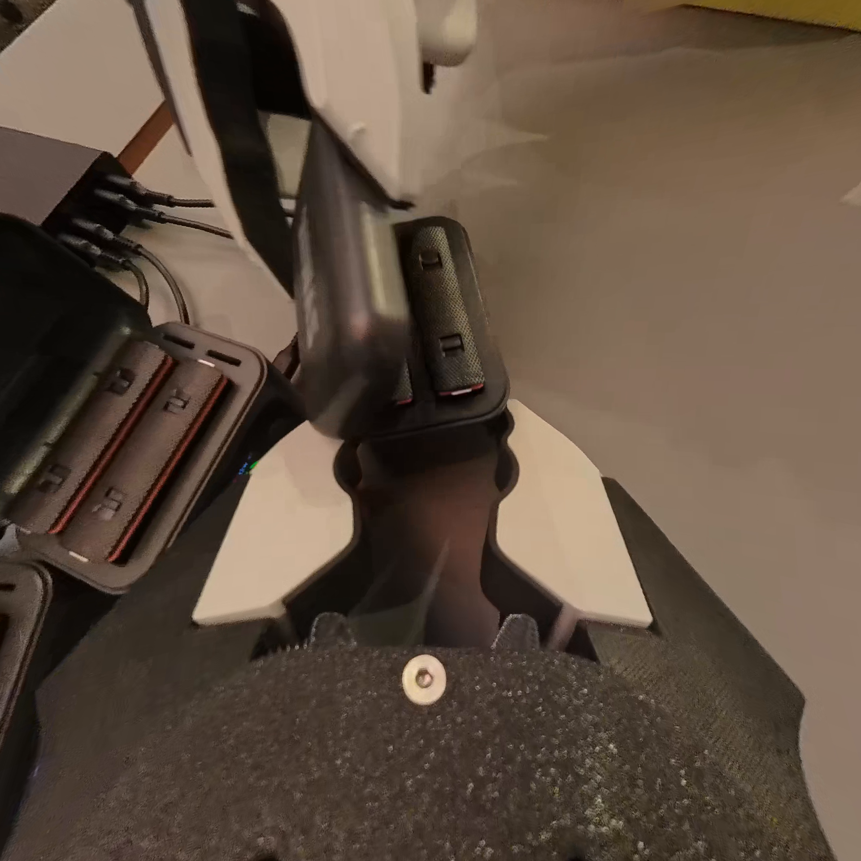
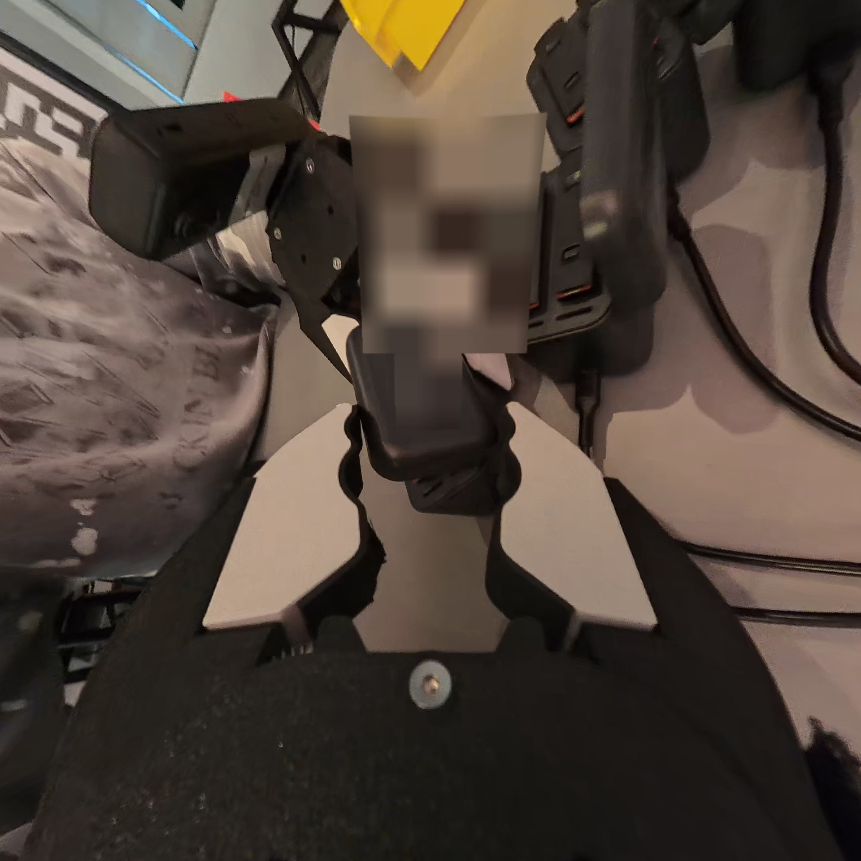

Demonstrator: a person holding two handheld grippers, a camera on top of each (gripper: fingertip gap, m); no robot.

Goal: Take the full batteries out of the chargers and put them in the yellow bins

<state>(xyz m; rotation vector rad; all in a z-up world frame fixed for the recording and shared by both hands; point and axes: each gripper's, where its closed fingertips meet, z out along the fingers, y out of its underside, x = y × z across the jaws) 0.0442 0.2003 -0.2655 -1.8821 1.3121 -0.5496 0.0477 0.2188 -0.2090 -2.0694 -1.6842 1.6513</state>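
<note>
Chargers crowd the left wrist view: the left claw [image 1: 424,447] is closed on the near end of a black charger [image 1: 466,405], held above the pale worktop [image 1: 675,326]. One textured battery [image 1: 445,310] sits in that charger's slot, and a smooth dark battery [image 1: 345,298], blurred, stands tilted out at 10 o'clock of it. A second charger [image 1: 140,447] with batteries in its slots lies at 9 o'clock, with cables [image 1: 153,205] behind it. In the right wrist view the right claw [image 2: 431,447] grips the end of the dark battery [image 2: 419,419], with the charger's edge just under it. A yellow bin [image 2: 410,28] shows at 12 o'clock, well apart, and another charger [image 2: 573,279] at 2 o'clock.
</note>
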